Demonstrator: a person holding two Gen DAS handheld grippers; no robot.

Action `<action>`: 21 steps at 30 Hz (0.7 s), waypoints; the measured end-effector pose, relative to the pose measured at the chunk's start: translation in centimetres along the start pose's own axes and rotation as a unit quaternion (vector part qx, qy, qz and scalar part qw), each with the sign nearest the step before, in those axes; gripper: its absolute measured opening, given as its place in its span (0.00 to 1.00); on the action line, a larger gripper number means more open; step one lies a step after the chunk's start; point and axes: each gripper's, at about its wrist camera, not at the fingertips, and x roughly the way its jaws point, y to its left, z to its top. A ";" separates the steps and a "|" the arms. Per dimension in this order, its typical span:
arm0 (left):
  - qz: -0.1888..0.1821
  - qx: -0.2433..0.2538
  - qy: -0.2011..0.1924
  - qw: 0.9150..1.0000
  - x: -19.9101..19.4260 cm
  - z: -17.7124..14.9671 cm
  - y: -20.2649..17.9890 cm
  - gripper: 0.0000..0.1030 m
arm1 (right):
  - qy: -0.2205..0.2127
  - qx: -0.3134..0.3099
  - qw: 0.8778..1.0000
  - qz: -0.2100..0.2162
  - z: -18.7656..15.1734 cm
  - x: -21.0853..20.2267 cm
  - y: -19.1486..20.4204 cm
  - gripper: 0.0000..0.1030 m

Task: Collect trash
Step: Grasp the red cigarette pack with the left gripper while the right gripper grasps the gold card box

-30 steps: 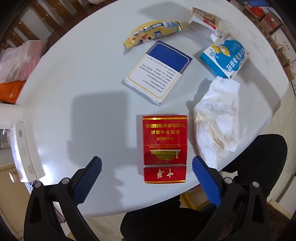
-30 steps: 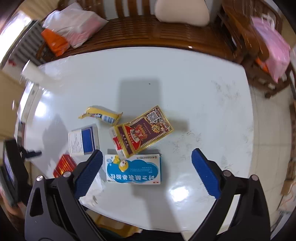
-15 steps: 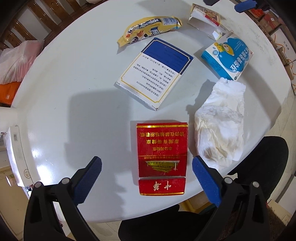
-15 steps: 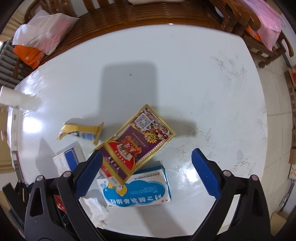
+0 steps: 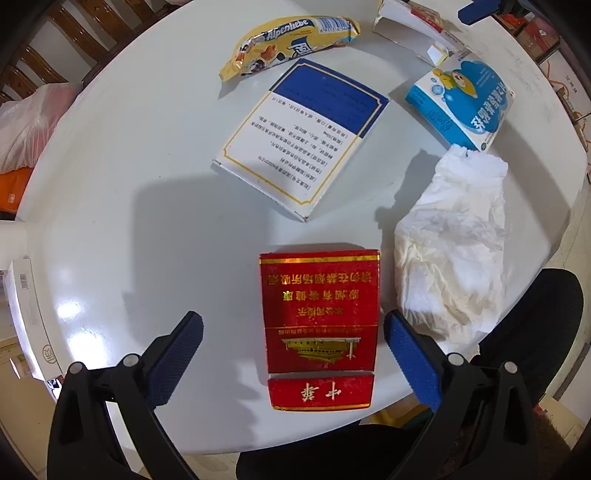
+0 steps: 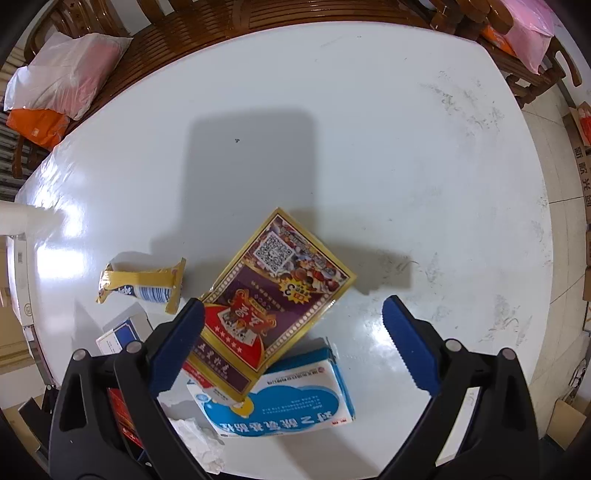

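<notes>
A red cigarette pack (image 5: pixel 319 325) lies flat on the white round table (image 5: pixel 129 192), between the open fingers of my left gripper (image 5: pixel 293 354), which hovers low over it. Beside it on the right is a crumpled white tissue (image 5: pixel 450 254). Farther off lie a blue-and-white box (image 5: pixel 301 138), a yellow candy wrapper (image 5: pixel 291 37) and a light-blue medicine box (image 5: pixel 461 103). My right gripper (image 6: pixel 293 345) is open above a purple-and-gold flattened carton (image 6: pixel 273 306), which partly overlaps the light-blue medicine box (image 6: pixel 288 402). The yellow candy wrapper (image 6: pixel 142 286) is to their left.
A wooden bench (image 6: pixel 258 22) runs behind the table with a white-and-pink plastic bag (image 6: pixel 66 70) and an orange packet (image 6: pixel 37 123) on it. A pink bag (image 6: pixel 528 33) sits on a chair at the right. A white appliance (image 5: pixel 31 317) stands at the table's left edge. A person's dark-clad legs (image 5: pixel 532 332) are at the near edge.
Both grippers have come down closer to the table. The red pack now sits between the left fingers, and the purple-and-gold carton has grown larger under the right gripper. Both stay open.
</notes>
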 end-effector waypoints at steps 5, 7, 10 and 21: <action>0.004 0.004 -0.002 1.000 0.8 -0.1 0.3 0.93 | 0.004 0.015 1.000 -0.003 1.0 1.3 0.4 0.91; 0.006 0.004 -0.001 1.000 1.2 -0.1 0.3 0.93 | 0.006 0.021 1.000 -0.005 1.3 1.8 0.6 0.91; 0.006 0.002 0.000 1.000 1.6 -0.2 0.6 0.93 | -0.001 0.029 1.000 -0.004 1.9 1.9 0.7 0.91; -0.006 -0.006 -0.003 1.000 1.9 -0.5 1.9 0.93 | -0.002 0.009 0.999 -0.038 2.4 3.3 3.0 0.90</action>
